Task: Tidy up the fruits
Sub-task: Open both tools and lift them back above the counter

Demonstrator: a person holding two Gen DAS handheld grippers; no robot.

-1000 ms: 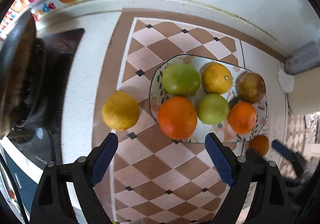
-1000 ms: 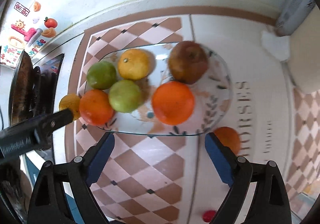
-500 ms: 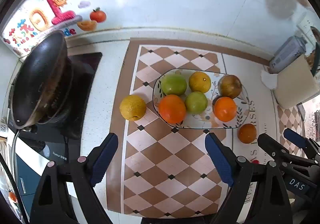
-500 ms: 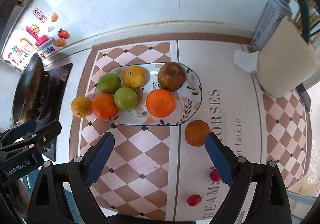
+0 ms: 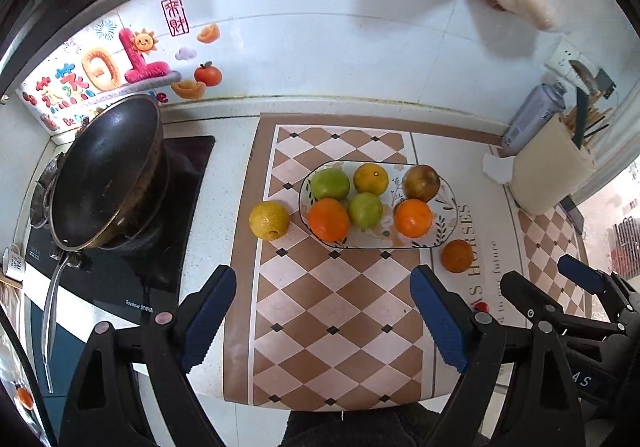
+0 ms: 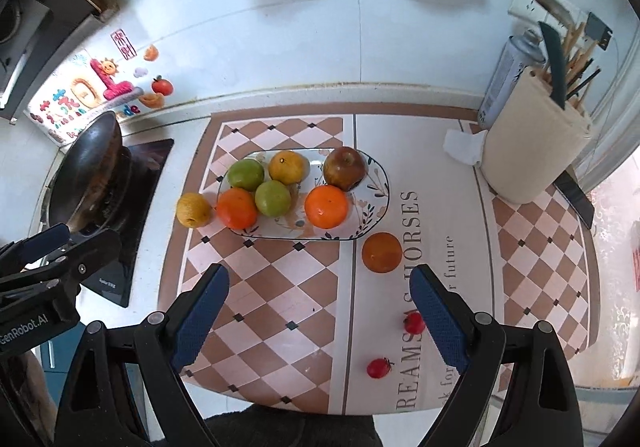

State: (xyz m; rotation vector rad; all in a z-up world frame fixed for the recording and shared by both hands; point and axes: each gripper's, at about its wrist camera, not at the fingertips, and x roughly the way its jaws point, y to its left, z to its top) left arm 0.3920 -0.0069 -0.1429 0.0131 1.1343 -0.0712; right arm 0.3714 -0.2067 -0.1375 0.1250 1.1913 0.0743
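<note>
Above the surface (image 5: 224, 183), both tools hang spread wide and empty: left tool (image 5: 324, 321), right tool (image 6: 320, 317). Six fruits fill the plate (image 6: 378, 203); a yellow fruit (image 5: 269, 220) at its 9 o'clock and an orange (image 6: 381, 252) at 5 o'clock lie outside, evidently awaiting collection.

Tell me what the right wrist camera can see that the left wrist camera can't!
Only the right wrist view shows both small red fruits on the mat; the left view catches just a sliver of one. Only the left wrist view shows the white mug at the stove's edge and the wok's long handle. Both show the plate holding six fruits, the yellow fruit left of it, the loose orange right of it, and the wok. The left gripper and right gripper are both open and empty.
</note>
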